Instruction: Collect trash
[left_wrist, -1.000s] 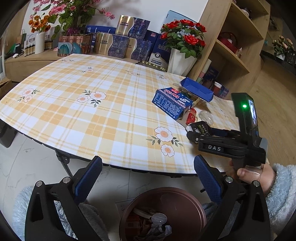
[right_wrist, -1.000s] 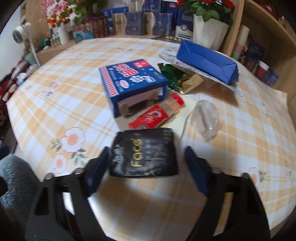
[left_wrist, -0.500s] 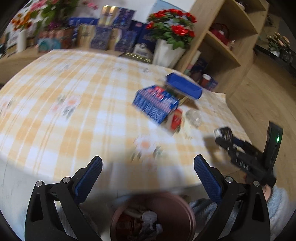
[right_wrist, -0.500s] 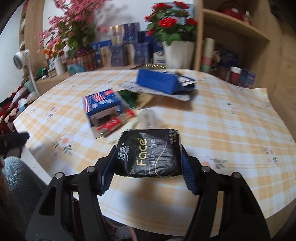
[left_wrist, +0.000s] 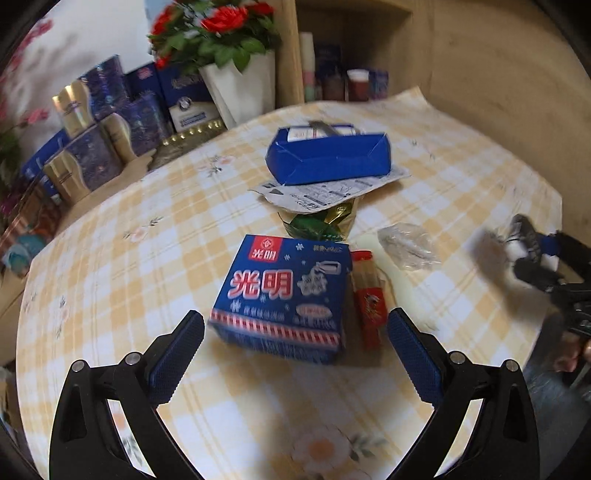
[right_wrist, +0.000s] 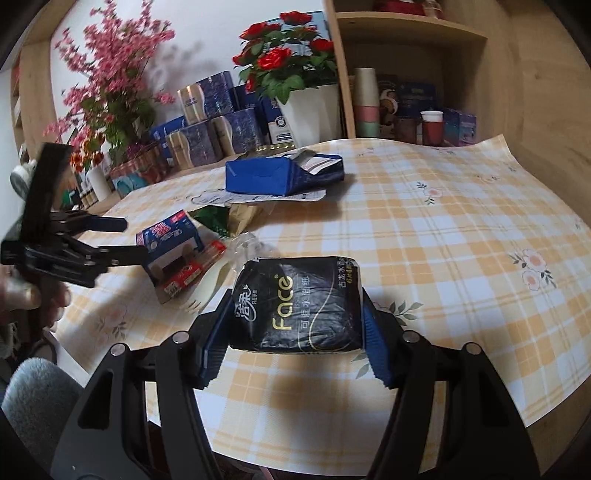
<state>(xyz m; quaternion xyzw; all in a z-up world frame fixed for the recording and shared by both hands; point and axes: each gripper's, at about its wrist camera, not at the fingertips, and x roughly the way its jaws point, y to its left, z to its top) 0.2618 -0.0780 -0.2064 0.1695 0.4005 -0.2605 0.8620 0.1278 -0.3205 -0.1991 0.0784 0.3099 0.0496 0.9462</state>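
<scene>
In the right wrist view, a black tissue pack is clamped between the two blue pads of the right gripper and is carried clear of the checked surface. The grip is best kept firm and the pack level until a bin is reached; no bin is seen in either view.

In the left wrist view, the left gripper is spread wide with nothing in it, and is aimed down at the blue milk carton, which lies on its side just ahead of the pads. The carton looks almost as wide as the gap, so a centred approach is judged necessary, with the pads brought down over its two short sides. A red wrapper lies touching the carton's right edge and could be caught by the right pad; it should be cleared or taken separately.

Beyond are seen a crumpled clear plastic piece, a green and gold wrapper, and a flattened blue box on a printed sheet.
</scene>
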